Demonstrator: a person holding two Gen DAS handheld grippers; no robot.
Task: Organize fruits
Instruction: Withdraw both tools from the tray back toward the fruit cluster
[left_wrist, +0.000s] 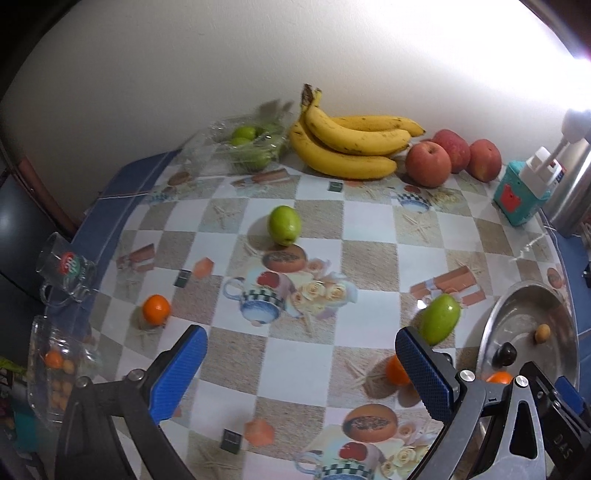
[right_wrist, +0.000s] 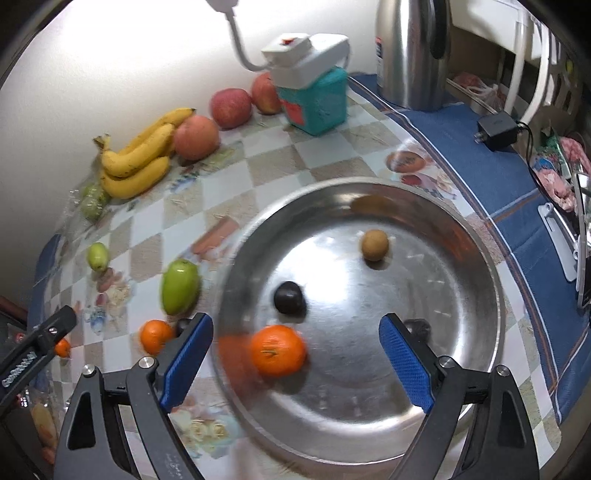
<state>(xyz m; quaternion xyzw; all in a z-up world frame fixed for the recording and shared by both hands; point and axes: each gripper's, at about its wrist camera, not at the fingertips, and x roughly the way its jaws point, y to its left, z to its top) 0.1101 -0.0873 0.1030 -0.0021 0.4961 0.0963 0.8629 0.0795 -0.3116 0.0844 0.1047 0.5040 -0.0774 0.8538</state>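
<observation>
Glass mug (left_wrist: 66, 271), steel kettle (right_wrist: 413, 51)

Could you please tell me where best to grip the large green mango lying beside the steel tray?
Grip the large green oval mango across its narrow middle, coming from above. It lies flat with its long axis tilted, so the fingers should straddle its short width, clear of the round steel tray beside it.

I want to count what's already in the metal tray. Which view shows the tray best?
The right wrist view: the metal tray fills the frame, with an orange, a dark fruit and a small brown fruit inside. The left wrist view shows only part of it at the right edge.
</observation>
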